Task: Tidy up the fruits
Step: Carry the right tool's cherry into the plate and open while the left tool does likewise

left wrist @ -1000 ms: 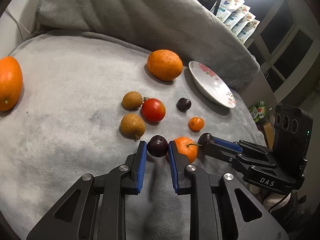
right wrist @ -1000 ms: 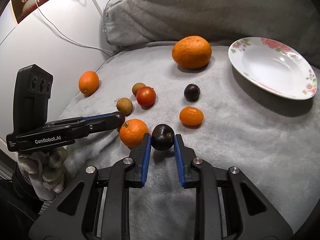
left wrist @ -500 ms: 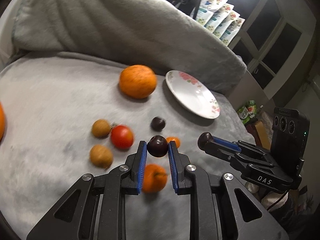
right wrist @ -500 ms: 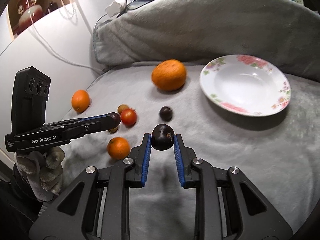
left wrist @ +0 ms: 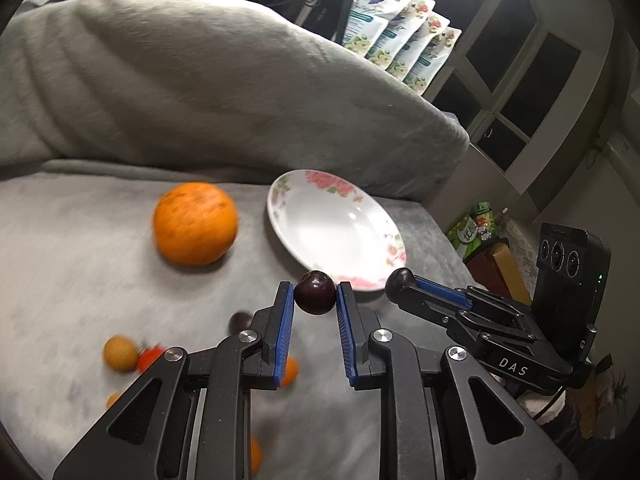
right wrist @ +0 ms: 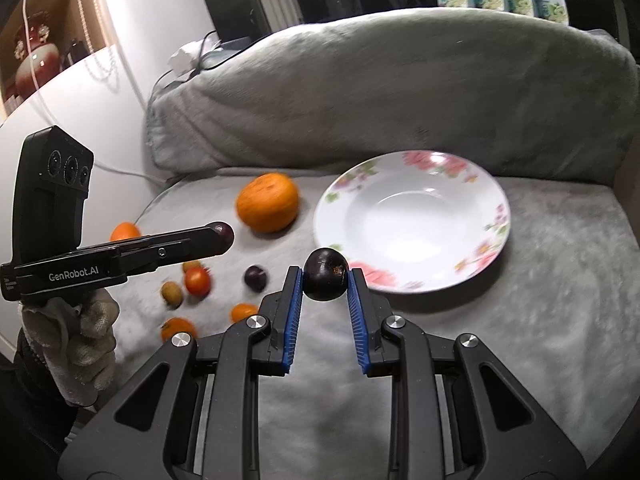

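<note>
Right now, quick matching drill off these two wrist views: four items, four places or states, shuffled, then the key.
Items
1. left gripper
2. floral plate
3. big orange
4. loose dark fruit

Places or states
A. lies on the grey cloth, near the red tomato
B. empty, nothing in it
C. fingers shut on a dark plum
D. rests on the cloth beside the plate, on its left in both views

Pairs: 1-C, 2-B, 3-D, 4-A

Your left gripper (left wrist: 315,295) pinches a dark round plum (left wrist: 315,293); the white floral plate (left wrist: 320,220) sits at twelve o'clock, the large orange (left wrist: 195,223) at ten.
</note>
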